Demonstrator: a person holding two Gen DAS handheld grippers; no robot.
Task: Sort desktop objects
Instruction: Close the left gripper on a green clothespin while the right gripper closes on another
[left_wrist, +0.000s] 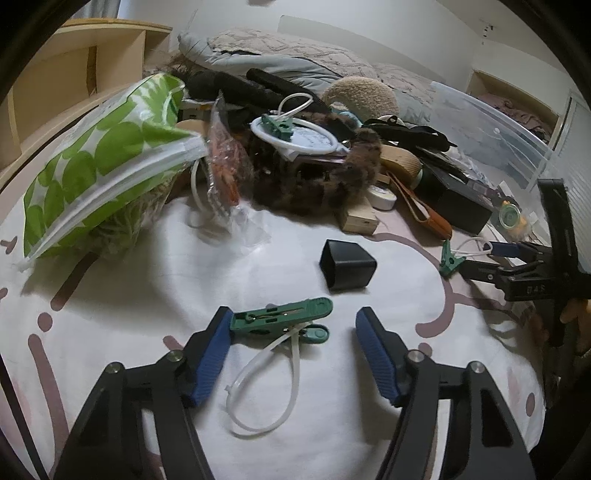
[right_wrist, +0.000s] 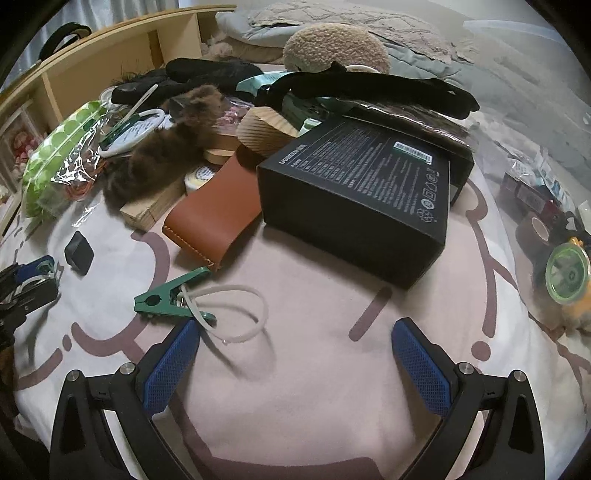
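My left gripper (left_wrist: 293, 332) is open. A green clip (left_wrist: 282, 317) with a white cord loop (left_wrist: 266, 387) lies on the sheet between its fingers, touching the left pad (left_wrist: 214, 354). My right gripper (right_wrist: 295, 343) is open and empty. A second green clip (right_wrist: 166, 295) with a white loop (right_wrist: 236, 314) lies just ahead of its left pad (right_wrist: 171, 365); this clip also shows in the left wrist view (left_wrist: 451, 258), close to the right gripper's fingertips (left_wrist: 502, 249). A small black cube (left_wrist: 347, 264) lies ahead of the left gripper.
A heap lies behind: green dotted bag (left_wrist: 107, 166), brown fur (left_wrist: 310, 173), a third green clip on a white hoop (left_wrist: 291, 136), wooden block (left_wrist: 360, 219), brown leather case (right_wrist: 218, 214), black box (right_wrist: 365, 195). A clear bin (left_wrist: 491, 133) stands at right, wooden shelves (left_wrist: 74, 74) at left.
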